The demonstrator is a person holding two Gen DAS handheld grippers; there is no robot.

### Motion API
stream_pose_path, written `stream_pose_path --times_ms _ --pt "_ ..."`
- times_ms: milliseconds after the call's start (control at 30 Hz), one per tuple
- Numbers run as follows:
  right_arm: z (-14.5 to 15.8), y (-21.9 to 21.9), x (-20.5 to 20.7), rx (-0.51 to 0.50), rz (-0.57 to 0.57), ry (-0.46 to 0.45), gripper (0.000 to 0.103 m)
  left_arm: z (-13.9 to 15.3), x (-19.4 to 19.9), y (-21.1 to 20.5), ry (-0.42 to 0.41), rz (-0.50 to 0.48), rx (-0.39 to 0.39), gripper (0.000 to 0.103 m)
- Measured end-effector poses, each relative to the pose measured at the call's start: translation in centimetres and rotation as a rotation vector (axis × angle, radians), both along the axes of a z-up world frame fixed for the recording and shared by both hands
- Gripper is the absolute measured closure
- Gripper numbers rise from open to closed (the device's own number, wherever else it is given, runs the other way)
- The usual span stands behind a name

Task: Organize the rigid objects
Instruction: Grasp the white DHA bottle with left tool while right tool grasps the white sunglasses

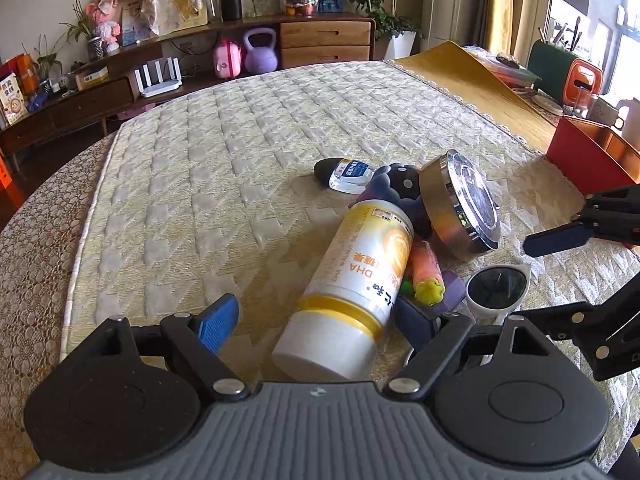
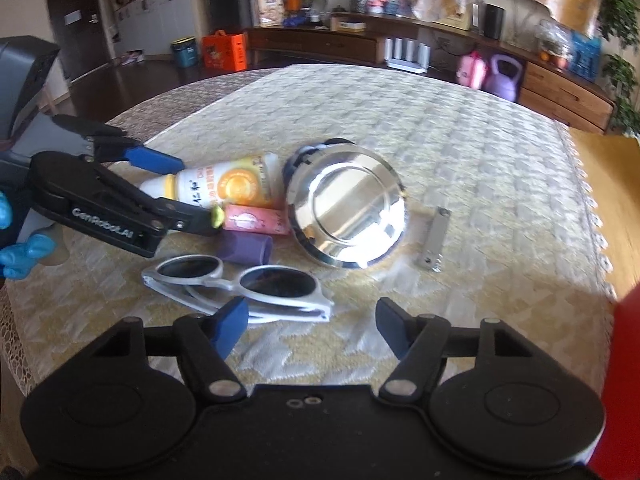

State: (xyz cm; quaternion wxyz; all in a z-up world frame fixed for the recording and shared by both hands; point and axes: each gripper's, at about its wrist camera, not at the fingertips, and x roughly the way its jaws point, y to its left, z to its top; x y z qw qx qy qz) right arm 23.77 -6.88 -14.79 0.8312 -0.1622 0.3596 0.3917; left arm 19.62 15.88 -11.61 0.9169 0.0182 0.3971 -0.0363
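White-and-yellow supplement bottle (image 1: pixel 352 280) lay on side in middle of quilted tablecloth (image 1: pixel 240 152), in heap with round metal tin (image 2: pixel 348 216), pink tube toy (image 2: pixel 256 220), purple block (image 2: pixel 246 249), small clear bottle (image 1: pixel 350 174). White sunglasses (image 2: pixel 240 284) lay folded just beside heap; nail clipper (image 2: pixel 434 238) near tin. Left gripper (image 1: pixel 320 316) spread wide, bottle between fingers, pads apart from it. Right gripper (image 2: pixel 308 322) open over bare cloth, near sunglasses, gripping nothing.
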Motion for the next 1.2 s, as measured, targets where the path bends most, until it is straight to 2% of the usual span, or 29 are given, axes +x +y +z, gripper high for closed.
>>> stream_pose_path --times_ms 200,567,800,867,900,967,1067,1200 --pt "-0.1 0.9 0.6 -0.011 0.104 0.0 0.035 -0.2 0.4 0.0 0.007 -0.006 -0.007 0.018" --pt "-0.4 1.8 1.2 0.022 0.19 0.014 0.034 -0.5 0.7 -0.1 0.013 -0.004 -0.003 0.018" --pt "-0.1 1.1 0.9 0.059 0.197 0.029 0.06 -0.2 0.6 -0.3 -0.004 -0.014 -0.013 0.018" --pt "-0.1 1.0 0.5 0.056 0.191 0.022 0.062 -0.1 0.4 -0.5 -0.013 -0.017 -0.011 0.018" --pt "-0.1 0.9 0.1 0.055 0.19 0.015 0.064 0.0 0.3 -0.6 -0.017 -0.02 -0.011 0.02" --pt "-0.1 0.7 -0.4 0.055 0.189 0.004 0.066 0.1 0.3 -0.9 -0.014 -0.029 -0.016 0.034" --pt "0.0 0.4 -1.3 0.057 0.179 -0.013 0.068 0.3 0.2 -1.1 -0.019 -0.021 0.004 0.044" --pt "0.2 -0.3 -2.4 0.066 0.148 -0.033 0.069 0.5 -0.2 -1.3 -0.018 -0.025 0.012 0.05"
